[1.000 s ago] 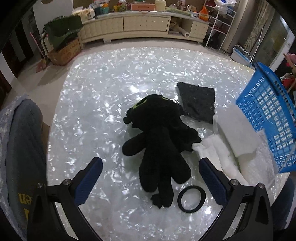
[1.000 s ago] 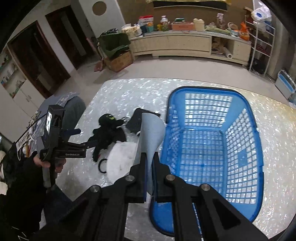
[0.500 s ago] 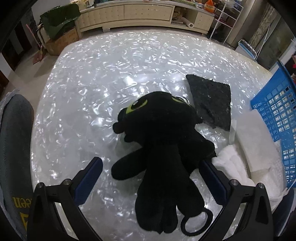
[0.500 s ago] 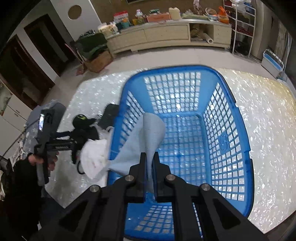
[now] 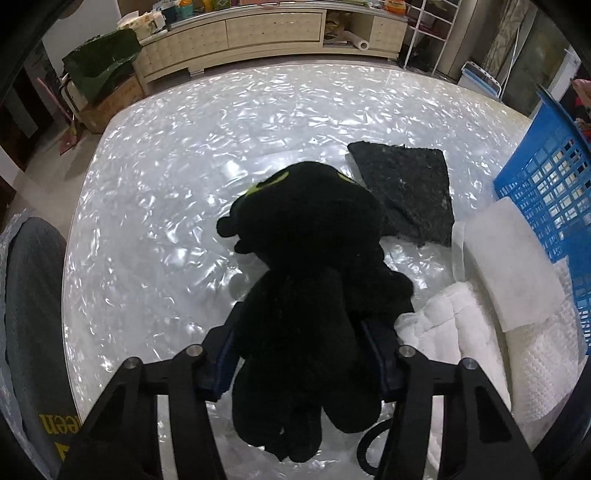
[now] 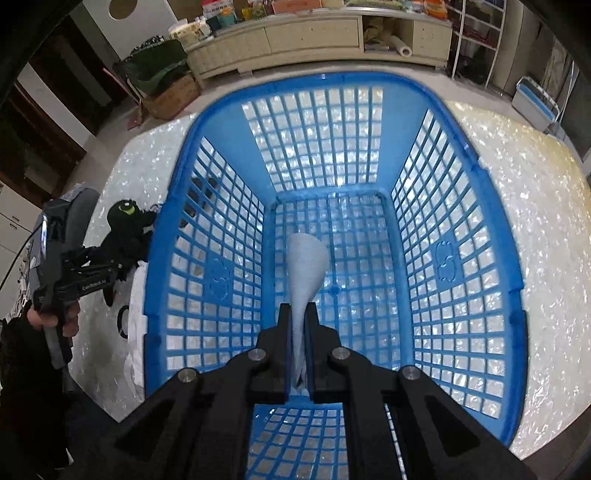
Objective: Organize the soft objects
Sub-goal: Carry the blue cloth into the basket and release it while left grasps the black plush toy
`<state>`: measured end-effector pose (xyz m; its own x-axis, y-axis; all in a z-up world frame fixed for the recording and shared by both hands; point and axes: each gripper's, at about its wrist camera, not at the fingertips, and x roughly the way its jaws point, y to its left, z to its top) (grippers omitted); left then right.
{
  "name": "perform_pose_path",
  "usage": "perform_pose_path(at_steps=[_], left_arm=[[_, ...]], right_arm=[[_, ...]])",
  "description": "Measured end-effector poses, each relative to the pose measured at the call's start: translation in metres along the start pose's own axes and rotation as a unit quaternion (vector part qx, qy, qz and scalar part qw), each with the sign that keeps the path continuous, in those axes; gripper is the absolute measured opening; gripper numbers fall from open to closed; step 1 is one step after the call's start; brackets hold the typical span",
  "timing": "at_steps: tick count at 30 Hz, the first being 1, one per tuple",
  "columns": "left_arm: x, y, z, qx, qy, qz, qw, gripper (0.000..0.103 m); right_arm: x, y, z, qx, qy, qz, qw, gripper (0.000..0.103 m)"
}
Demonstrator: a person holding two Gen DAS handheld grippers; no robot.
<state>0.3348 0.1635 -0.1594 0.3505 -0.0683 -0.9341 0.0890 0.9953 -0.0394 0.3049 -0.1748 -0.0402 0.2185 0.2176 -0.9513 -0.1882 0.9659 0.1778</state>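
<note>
A black plush toy [image 5: 306, 280] with green eyes lies on the pearly white table [image 5: 184, 155]. My left gripper [image 5: 301, 332] is shut on its body. The toy also shows in the right wrist view [image 6: 127, 229], left of the basket. My right gripper [image 6: 297, 314] is shut on a pale grey-blue cloth [image 6: 306, 269] and holds it inside the blue plastic basket [image 6: 480, 206], above its floor. A dark square pad [image 5: 410, 188], a white foam block [image 5: 506, 266] and white towels [image 5: 465, 343] lie between the toy and the basket's wall [image 5: 546, 184].
A black ring [image 5: 369, 443] lies on the table under the toy's legs. A grey chair back [image 5: 33, 314] stands at the table's left edge. A long cream cabinet [image 5: 258, 33] and a white shelf rack [image 5: 428, 29] stand beyond the table.
My left gripper moved forward and closed on the black plush toy. My right gripper carried the cloth from beside the basket over its rim and down inside it.
</note>
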Motion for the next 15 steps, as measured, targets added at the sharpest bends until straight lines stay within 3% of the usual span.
perform_pose_path(at_steps=[15], left_arm=[[-0.038, 0.008, -0.004, -0.029, -0.02, -0.033, 0.9988, 0.05]], right_arm=[[0.028, -0.008, -0.015, 0.018, 0.064, -0.047, 0.997, 0.006]])
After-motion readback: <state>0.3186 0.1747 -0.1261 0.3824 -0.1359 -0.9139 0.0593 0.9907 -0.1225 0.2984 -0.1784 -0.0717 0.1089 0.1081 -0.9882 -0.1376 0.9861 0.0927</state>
